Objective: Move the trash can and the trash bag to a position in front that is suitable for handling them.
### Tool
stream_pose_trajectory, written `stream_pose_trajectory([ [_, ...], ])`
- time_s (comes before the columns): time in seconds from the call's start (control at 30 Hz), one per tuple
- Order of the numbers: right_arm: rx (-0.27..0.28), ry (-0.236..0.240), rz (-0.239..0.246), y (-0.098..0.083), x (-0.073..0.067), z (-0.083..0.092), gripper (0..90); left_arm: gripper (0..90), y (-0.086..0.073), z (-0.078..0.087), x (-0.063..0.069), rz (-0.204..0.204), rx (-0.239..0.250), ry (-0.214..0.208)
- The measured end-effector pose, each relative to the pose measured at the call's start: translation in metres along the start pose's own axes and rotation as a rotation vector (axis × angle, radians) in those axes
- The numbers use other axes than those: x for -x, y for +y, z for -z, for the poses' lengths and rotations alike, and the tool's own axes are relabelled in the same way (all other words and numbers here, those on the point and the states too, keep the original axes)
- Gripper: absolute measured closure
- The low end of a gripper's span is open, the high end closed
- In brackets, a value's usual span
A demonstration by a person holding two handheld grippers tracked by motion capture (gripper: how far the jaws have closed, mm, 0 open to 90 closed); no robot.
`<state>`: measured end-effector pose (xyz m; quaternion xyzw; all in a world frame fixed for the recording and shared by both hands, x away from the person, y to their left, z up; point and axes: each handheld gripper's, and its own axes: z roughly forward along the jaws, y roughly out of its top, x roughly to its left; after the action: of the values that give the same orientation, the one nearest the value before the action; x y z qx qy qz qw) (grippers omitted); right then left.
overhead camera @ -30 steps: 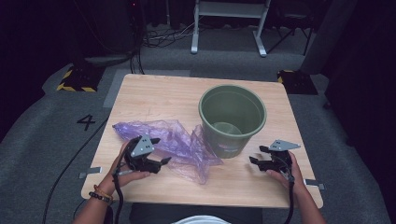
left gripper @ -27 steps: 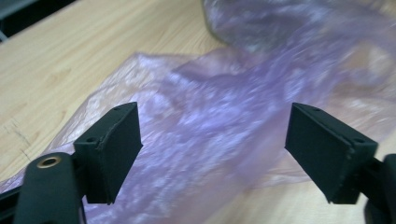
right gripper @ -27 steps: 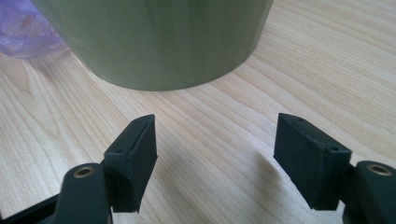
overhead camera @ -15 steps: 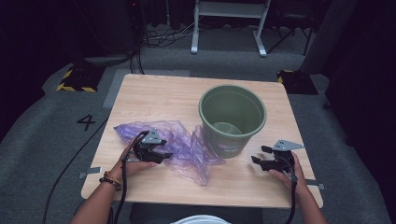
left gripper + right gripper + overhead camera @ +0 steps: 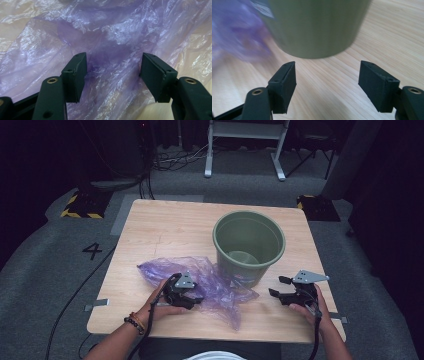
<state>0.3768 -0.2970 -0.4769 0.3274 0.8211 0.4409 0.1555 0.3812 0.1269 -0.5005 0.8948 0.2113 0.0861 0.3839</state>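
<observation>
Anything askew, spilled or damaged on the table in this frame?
Nothing is spilled or broken. The purple plastic bag lies crumpled and spread flat beside the upright green bucket, not in it. The left gripper is over the bag, jaws apart with film between them.

A crumpled purple plastic bag lies on the light wooden table, under and ahead of the left gripper's fingers. A green plastic bucket stands just beyond the right gripper's fingers, touching the bag.
</observation>
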Motion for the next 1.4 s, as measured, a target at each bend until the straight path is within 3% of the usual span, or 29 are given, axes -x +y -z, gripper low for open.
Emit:
stream_pose_trajectory([
  [0.07,0.005,0.018,0.006,0.003,-0.004,0.002,30.1,38.2,0.007,-0.008,0.011,0.005,0.006,0.004],
  [0.2,0.0,0.057,0.034,0.006,-0.014,0.006,27.8,37.1,0.014,-0.016,0.019,0.008,0.012,0.007],
  [0.3,0.021,0.124,0.044,0.009,-0.024,0.012,24.9,36.9,0.022,-0.026,0.029,0.005,0.015,0.001],
  [0.4,0.019,0.139,0.07,0.01,-0.03,0.012,23.8,36.8,0.027,-0.031,0.034,0.001,0.01,0.0],
  [0.6,-0.013,0.181,0.072,0.01,-0.043,-0.005,21.2,36.0,0.041,-0.045,0.046,-0.003,0.012,0.003],
  [0.63,-0.015,0.201,0.055,0.01,-0.047,-0.013,20.5,35.2,0.044,-0.048,0.05,-0.015,0.012,0.001],
  [0.77,-0.053,0.183,0.072,0.01,-0.053,-0.026,22.2,28.8,0.046,-0.05,0.053,-0.036,0.0,0.0],
  [0.83,-0.088,0.164,0.088,0.008,-0.053,-0.037,35.0,20.0,0.045,-0.049,0.053,-0.03,-0.01,0.007],
  [0.87,-0.088,0.164,0.088,0.008,-0.053,-0.037,35.0,18.9,0.045,-0.049,0.053,-0.03,-0.01,0.007],
  [0.9,-0.092,0.165,0.088,0.008,-0.053,-0.039,41.5,18.9,0.044,-0.045,0.052,-0.042,0.0,0.011],
  [0.93,-0.113,0.162,0.085,0.005,-0.049,-0.044,55.4,17.7,0.044,-0.04,0.051,-0.047,0.007,0.005],
  [0.97,-0.119,0.16,0.088,0.005,-0.048,-0.045,61.1,17.2,0.044,-0.03,0.048,-0.071,0.029,0.012],
  [1.0,-0.119,0.16,0.088,0.005,-0.048,-0.045,61.1,16.8,0.044,-0.03,0.048,-0.071,0.029,0.012],
  [1.03,-0.122,0.15,0.096,0.003,-0.045,-0.046,74.9,16.8,0.042,-0.015,0.044,-0.074,0.06,0.02],
  [1.1,-0.121,0.149,0.097,0.002,-0.043,-0.045,77.4,17.0,0.04,-0.007,0.041,-0.067,0.076,0.028],
  [1.2,-0.11,0.14,0.1,-0.002,-0.032,-0.038,79.7,17.3,0.032,0.017,0.03,-0.056,0.087,0.09],
  [1.23,-0.106,0.13,0.099,-0.004,-0.028,-0.035,77.5,17.6,0.024,0.033,0.022,-0.022,0.081,0.126],
  [1.33,-0.096,0.115,0.079,-0.007,-0.019,-0.03,75.0,18.7,0.014,0.047,0.015,0.007,0.086,0.141],
  [1.4,-0.082,0.068,0.058,-0.011,-0.004,-0.021,73.1,19.3,0.004,0.058,0.008,0.025,0.09,0.157],
])
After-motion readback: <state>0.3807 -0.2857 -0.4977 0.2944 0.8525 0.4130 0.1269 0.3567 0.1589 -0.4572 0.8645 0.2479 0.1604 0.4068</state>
